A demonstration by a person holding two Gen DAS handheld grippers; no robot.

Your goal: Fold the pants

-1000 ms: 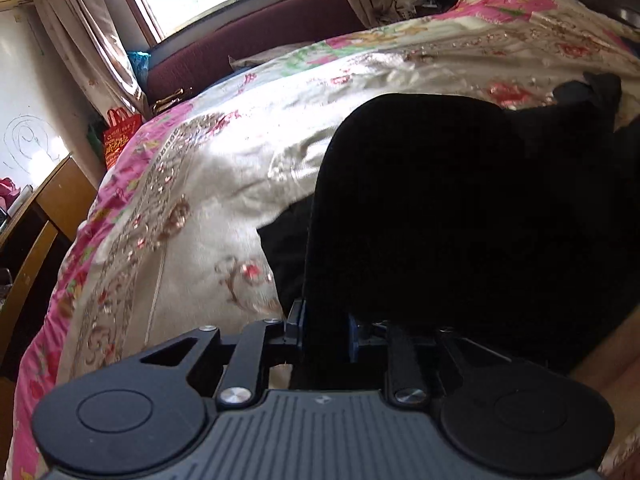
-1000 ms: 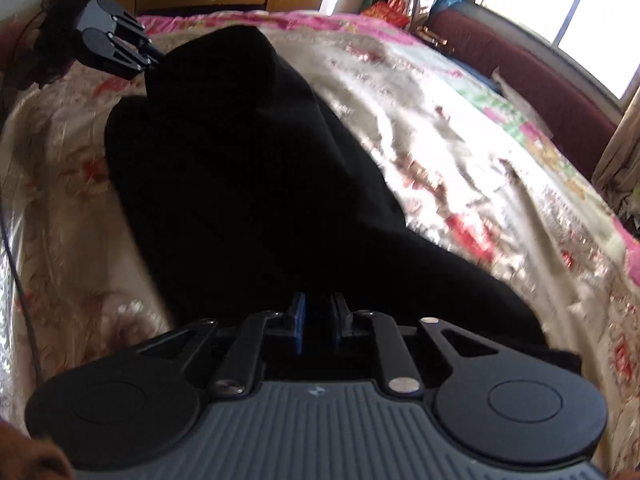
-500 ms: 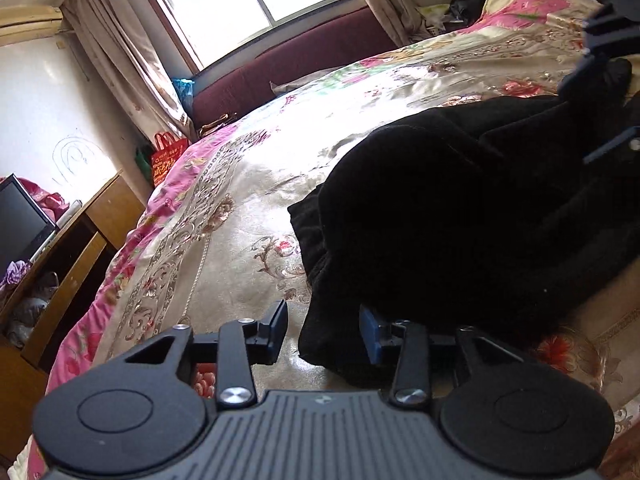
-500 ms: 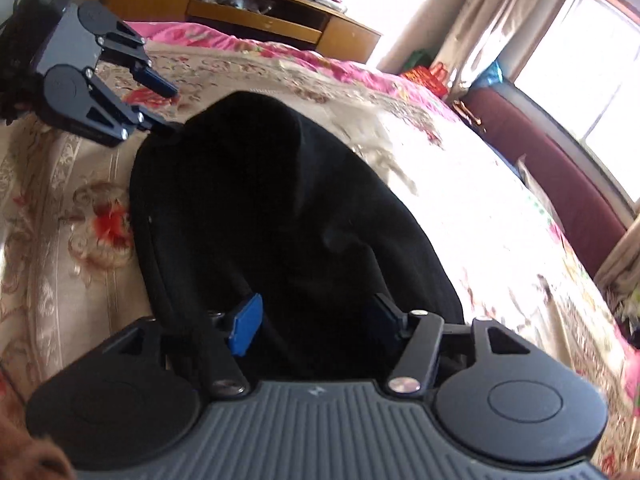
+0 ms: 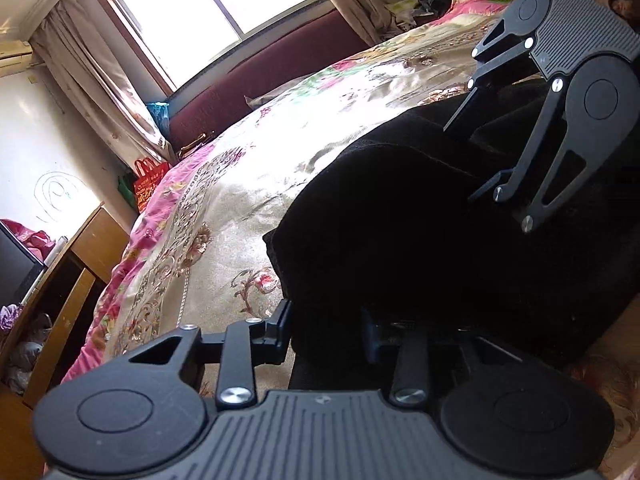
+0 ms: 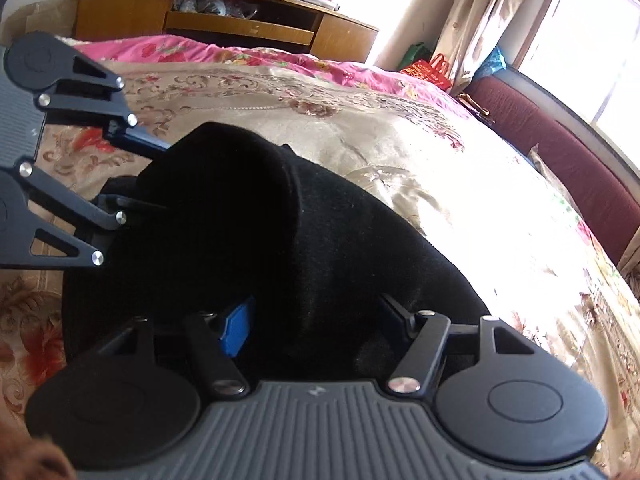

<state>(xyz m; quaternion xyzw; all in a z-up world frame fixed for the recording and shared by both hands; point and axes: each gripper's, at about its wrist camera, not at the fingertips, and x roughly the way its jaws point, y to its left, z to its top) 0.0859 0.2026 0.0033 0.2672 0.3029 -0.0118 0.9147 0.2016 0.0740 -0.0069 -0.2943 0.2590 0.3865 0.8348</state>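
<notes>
My right gripper (image 6: 316, 322) fingers stand wide, astride the black pants (image 6: 320, 248) piled on the bed (image 6: 400, 148). Beyond, my left gripper (image 5: 326, 330), just narrowing over the fold's corner, seems poised to pinch, though I can't confirm contact.

Both wrist views sit low and close over the black pants (image 5: 420, 232) (image 6: 320, 248), looking from opposite ends. Each catches the other gripper across them.
</notes>
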